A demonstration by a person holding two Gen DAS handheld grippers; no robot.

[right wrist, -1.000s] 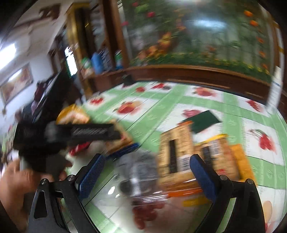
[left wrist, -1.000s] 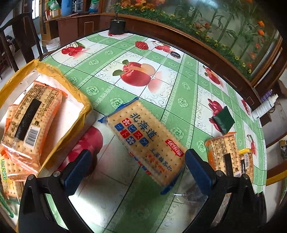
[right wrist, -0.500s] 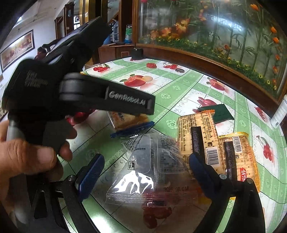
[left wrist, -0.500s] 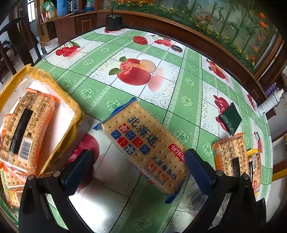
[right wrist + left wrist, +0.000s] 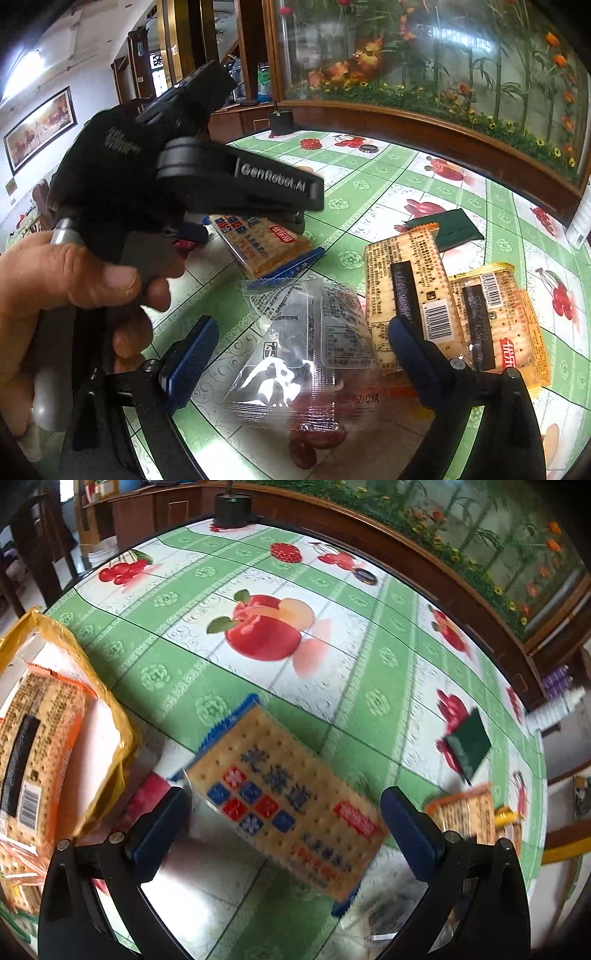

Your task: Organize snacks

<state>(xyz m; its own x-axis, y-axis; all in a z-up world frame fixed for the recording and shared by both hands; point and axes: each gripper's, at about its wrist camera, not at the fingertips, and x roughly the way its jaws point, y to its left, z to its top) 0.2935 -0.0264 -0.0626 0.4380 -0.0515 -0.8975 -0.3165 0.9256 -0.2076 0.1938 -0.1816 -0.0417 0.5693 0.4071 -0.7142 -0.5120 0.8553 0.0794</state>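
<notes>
— What snacks do we see on the fruit-print tablecloth?

— A blue-edged cracker packet (image 5: pixel 291 808) lying flat at a slant, beside a clear plastic wrapper (image 5: pixel 314 339). Touching that wrapper we see two orange-edged cracker packets (image 5: pixel 402 295), barcodes up, side by side.

— And elsewhere?

— Another orange-edged packet (image 5: pixel 33 753) lies in a yellow bag (image 5: pixel 118 716).

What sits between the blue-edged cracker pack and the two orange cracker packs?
In the right wrist view, a clear plastic snack bag lies between the blue-edged cracker pack and the orange cracker packs, overlapping both.
</notes>
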